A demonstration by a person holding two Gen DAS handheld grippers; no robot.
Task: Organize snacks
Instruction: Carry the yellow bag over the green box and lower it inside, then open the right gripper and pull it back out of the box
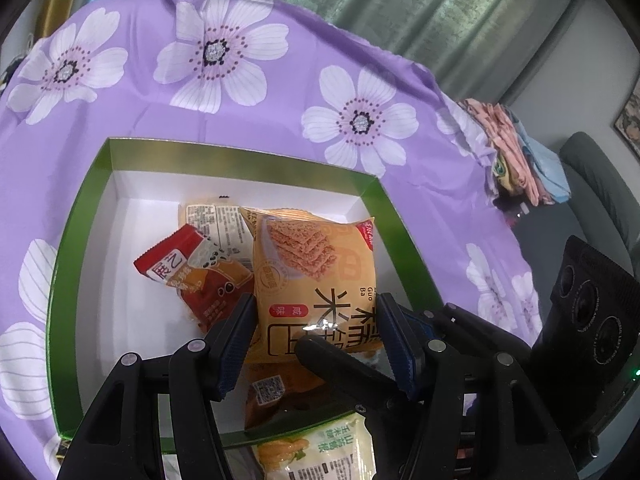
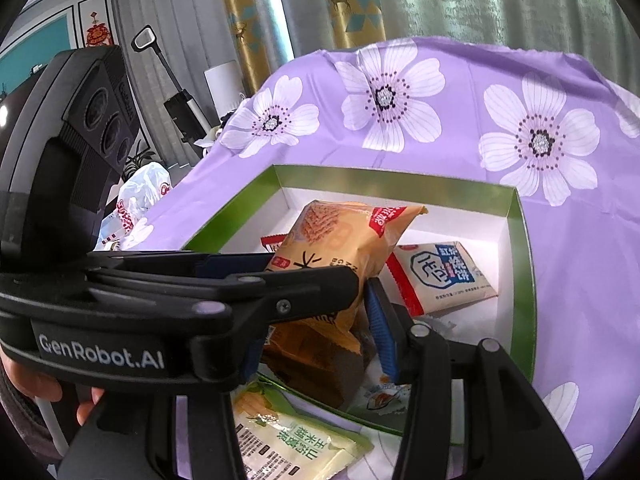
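Bench under a purple tablecloth (image 1: 280,128) with big white flowers. Behind it grey-green curtains (image 2: 500,0), with a gold panel (image 2: 248,28) printed with deer and teal shapes. Daylight shows through a gap in them. Left wrist view: stack of folded cloth (image 1: 520,148) at bench edge, grey chair (image 1: 592,184), pale wall. Right wrist view: upright vacuum (image 2: 176,92), teal wall panel (image 2: 36,52).
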